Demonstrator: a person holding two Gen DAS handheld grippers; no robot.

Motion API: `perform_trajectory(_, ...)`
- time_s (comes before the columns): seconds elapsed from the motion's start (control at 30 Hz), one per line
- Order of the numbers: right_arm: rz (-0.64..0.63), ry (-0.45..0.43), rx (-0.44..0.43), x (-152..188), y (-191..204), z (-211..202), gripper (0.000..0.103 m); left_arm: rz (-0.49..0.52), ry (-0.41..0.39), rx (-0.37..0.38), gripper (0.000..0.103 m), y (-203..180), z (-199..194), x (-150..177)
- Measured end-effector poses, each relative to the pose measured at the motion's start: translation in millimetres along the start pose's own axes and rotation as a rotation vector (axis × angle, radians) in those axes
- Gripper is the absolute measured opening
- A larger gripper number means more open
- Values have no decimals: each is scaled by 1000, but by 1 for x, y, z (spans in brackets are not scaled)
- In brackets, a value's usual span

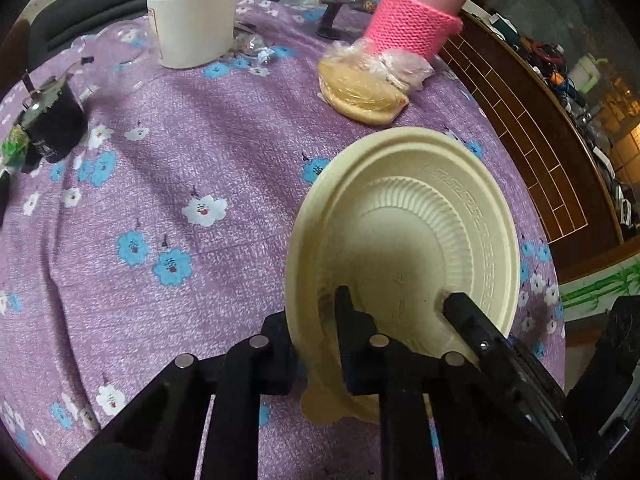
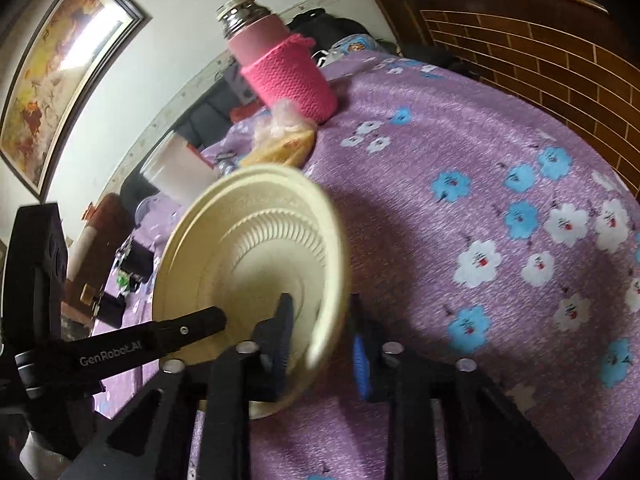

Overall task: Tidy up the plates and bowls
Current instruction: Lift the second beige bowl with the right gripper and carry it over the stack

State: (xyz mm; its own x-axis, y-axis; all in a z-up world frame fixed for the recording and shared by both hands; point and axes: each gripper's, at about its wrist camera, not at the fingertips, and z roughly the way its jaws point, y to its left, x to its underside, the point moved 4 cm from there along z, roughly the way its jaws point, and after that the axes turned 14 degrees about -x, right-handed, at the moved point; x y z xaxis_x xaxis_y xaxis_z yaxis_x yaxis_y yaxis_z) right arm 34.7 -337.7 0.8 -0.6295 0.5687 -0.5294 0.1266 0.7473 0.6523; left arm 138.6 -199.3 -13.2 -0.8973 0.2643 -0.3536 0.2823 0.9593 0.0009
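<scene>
A cream plate (image 1: 416,184) with a ribbed bowl (image 1: 404,248) nested in it is held tilted above the purple flowered tablecloth (image 1: 160,184). My left gripper (image 1: 310,320) is shut on the stack's near left rim. My right gripper shows in the left wrist view as a black finger (image 1: 472,320) inside the bowl. In the right wrist view the same stack (image 2: 248,264) is tilted; my right gripper (image 2: 320,316) straddles its right rim with a visible gap. The left gripper's finger (image 2: 192,326) reaches in from the left.
A white jar (image 1: 192,12), a pink bottle in a knitted sleeve (image 1: 416,12), bagged flatbreads (image 1: 364,92) and a dark container (image 1: 52,124) stand at the back of the table. A wooden lattice cabinet (image 1: 540,140) is to the right.
</scene>
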Motion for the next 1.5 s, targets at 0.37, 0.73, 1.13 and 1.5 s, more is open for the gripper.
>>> perform_trajectory(0.37,-82,43,-147,23,51,-4,16,-87,-33,-125,16,53,-65,47)
perform_trajectory(0.73,-214,169,-379,106,180,-20,17,-266,-176,-145,22,168,-177,150)
perform_trajectory(1.13,-510,263,-442,204,339,-32,17,-476,-295,-182,26,296,-242,264)
perform_trajectory(1.5,-604,372,-431,274,393,8,17,-527,-263,-300,26,356,-232,310)
